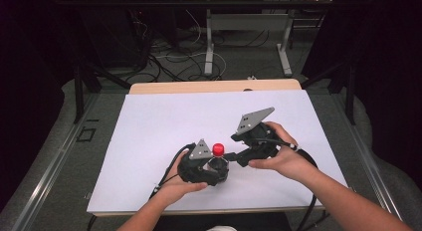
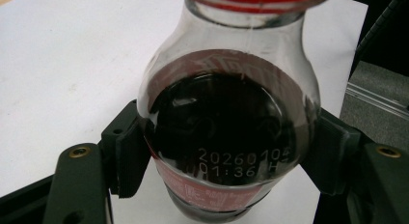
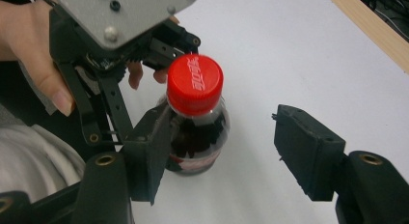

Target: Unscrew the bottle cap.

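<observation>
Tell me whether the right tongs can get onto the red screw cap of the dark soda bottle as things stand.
Probably yes. The right tongs stand open just below the red screw cap, which is bare on top. The left tongs clamp the dark soda bottle lower down, on its body, leaving the cap free.

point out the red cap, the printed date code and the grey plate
red cap point(image 3: 195, 84): right gripper view, centre of its top face.
printed date code point(image 2: 243, 162): left gripper view, white digits on the bottle's dark shoulder.
grey plate point(image 1: 254, 119): high view, middle of the plate atop the right tool.
</observation>
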### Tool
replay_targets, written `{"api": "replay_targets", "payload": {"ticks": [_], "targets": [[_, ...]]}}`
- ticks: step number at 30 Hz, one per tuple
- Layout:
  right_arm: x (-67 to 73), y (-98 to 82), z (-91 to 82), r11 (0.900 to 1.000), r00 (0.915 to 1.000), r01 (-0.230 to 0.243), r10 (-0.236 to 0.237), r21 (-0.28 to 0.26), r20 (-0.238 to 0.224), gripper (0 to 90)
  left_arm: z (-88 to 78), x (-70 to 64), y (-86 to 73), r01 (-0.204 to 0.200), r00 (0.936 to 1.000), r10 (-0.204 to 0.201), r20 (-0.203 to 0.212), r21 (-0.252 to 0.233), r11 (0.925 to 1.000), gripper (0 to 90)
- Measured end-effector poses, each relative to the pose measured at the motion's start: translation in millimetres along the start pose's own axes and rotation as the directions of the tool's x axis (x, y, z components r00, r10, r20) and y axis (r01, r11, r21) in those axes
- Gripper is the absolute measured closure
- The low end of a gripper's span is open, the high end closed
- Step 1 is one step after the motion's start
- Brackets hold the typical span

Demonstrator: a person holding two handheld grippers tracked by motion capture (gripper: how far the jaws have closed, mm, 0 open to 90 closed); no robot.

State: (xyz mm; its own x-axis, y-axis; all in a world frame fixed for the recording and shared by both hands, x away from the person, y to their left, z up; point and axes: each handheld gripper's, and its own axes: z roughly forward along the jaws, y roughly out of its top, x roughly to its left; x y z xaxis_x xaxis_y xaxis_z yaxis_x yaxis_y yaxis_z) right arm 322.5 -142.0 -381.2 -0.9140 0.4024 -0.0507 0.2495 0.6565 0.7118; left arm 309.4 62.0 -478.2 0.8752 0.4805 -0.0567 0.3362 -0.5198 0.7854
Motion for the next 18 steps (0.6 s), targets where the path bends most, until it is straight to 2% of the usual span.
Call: {"api": "replay_targets", "payload": {"ticks": [3, 5, 10, 12, 15, 18], "targets": [[2.4, 1.7, 0.2, 1.0, 0.9998, -0.018, 0.017, -0.004, -0.009, 38.1, 2.0, -2.9, 0.0, 0.003, 1.0, -0.003, 0.005, 0.013, 0.9999, 29.8], [2.8, 2.6, 1.0, 1.0, 0.9997, -0.016, 0.016, -0.013, -0.019, 39.1, 4.2, -4.7, -0.6, -0.006, 0.9999, 0.007, -0.012, 0.007, 1.0, 29.8], [6.2, 3.8, 6.8, 1.0, 0.9996, -0.016, 0.015, -0.017, -0.023, 43.6, 5.2, -6.0, 0.1, -0.012, 0.9999, 0.012, -0.002, 0.026, 0.9996, 29.8], [8.2, 4.5, 8.8, 1.0, 0.9996, -0.012, 0.012, -0.009, -0.026, 45.7, 7.1, -7.2, 0.1, -0.011, 0.9998, 0.012, -0.016, 0.004, 0.9999, 29.8], [12.4, 6.0, 11.4, 1.0, 0.9994, -0.021, 0.02, -0.018, -0.027, 50.9, 6.6, -8.8, 1.3, -0.011, 0.9999, 0.011, -0.002, 0.004, 0.9999, 29.8], [14.7, 7.3, 14.1, 0.999, 0.9992, -0.024, 0.023, -0.022, -0.033, 54.0, 7.8, -11.7, 1.2, -0.007, 1.0, 0.007, -0.004, -0.008, 0.9999, 29.8]]}}
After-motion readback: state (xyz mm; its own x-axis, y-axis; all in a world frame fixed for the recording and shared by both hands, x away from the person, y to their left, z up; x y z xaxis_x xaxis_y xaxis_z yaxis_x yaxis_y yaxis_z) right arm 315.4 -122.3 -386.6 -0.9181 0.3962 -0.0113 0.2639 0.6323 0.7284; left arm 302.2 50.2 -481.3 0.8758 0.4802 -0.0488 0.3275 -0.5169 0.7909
